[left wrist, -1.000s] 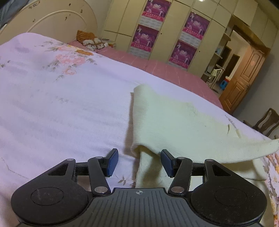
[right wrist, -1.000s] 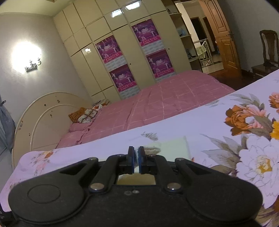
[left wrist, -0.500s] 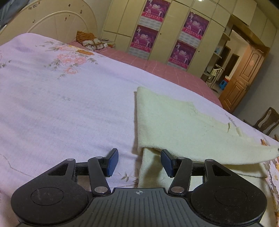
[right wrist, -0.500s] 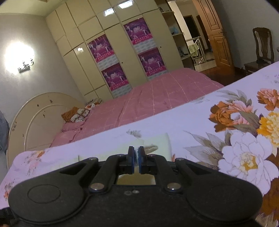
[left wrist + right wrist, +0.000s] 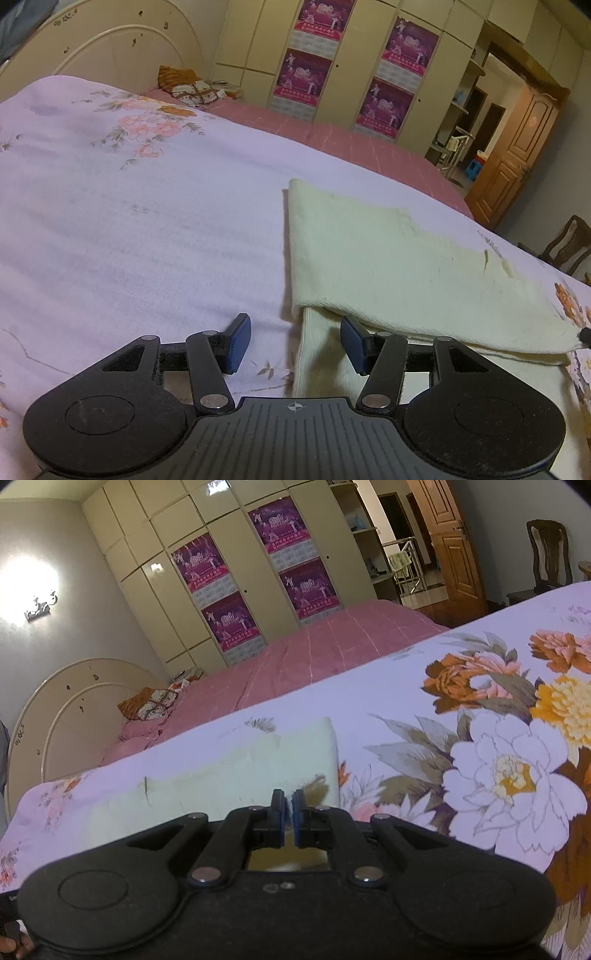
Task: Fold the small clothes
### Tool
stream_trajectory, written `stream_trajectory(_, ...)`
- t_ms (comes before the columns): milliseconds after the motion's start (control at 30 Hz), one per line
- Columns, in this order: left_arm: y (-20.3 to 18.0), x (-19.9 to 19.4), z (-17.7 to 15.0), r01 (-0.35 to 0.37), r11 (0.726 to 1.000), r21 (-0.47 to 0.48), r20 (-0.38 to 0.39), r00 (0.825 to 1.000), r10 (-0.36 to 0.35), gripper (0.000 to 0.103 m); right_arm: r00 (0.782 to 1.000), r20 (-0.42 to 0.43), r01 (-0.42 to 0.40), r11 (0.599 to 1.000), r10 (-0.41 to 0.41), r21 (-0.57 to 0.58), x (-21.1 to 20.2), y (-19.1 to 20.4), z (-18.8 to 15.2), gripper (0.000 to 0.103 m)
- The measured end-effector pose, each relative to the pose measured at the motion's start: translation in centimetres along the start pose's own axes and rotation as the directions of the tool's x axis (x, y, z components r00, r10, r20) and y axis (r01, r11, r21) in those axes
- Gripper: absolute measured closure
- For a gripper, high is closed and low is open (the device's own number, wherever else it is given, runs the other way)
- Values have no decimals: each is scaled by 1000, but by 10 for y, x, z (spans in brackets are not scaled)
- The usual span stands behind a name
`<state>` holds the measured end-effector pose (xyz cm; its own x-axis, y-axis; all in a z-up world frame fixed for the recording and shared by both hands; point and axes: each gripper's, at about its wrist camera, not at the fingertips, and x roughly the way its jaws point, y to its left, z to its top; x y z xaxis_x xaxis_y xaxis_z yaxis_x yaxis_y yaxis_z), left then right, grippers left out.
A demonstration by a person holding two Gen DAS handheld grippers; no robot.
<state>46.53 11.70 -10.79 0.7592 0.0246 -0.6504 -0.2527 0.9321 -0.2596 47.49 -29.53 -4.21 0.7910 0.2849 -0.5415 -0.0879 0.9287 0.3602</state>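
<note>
- On the bed (image 5: pixel 147 229), over a lilac floral bedspread (image 5: pixel 424 716): cream garment (image 5: pixel 388 266), folded over on itself, upper layer lying across a lower one.
- Left tongs (image 5: pixel 293 341): spread, blue pads (image 5: pixel 238 343) clear of the cloth, nothing gripped.
- Near the left tongs: ribbed end of the garment's lower layer reaching into the gap between the pads, closer to the right-hand pad; fold edge of the upper layer just ahead of the tips.
- Right tongs (image 5: pixel 288 814): pressed together, only a sliver between the pads; pinching a thin edge of the cream garment (image 5: pixel 229 775), as far as can be told from the cloth seen through the frame window below the pads.
- From the right wrist view: garment stretched from the tips away to the left and up across the bedspread, large printed flowers (image 5: pixel 509 775) to its right.
- Beyond the bedspread: pink checked cover (image 5: pixel 332 653), cream headboard (image 5: pixel 122 48), wardrobe doors with purple posters (image 5: pixel 218 602).
- At the far right of the left wrist view: a small dark tip at the garment's far corner, too small to identify.
</note>
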Motion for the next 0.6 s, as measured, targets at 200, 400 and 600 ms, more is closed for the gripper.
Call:
stream_trajectory(200, 1, -7, 1, 3, 1000, 16, -2, 1000, -3, 48, 999, -44, 30, 1000, -30, 5, 6, -10, -14, 98)
stream_trajectory(400, -18, -26, 13, 27, 995, 98, 91, 995, -36, 48, 992, -15, 127, 992, -127, -27, -2, -15, -20, 90)
stream_trajectory(600, -86, 18, 19, 102, 972, 212, 27, 994, -110, 48, 999, -40, -15, 975, 7, -220, 21, 68, -25, 88)
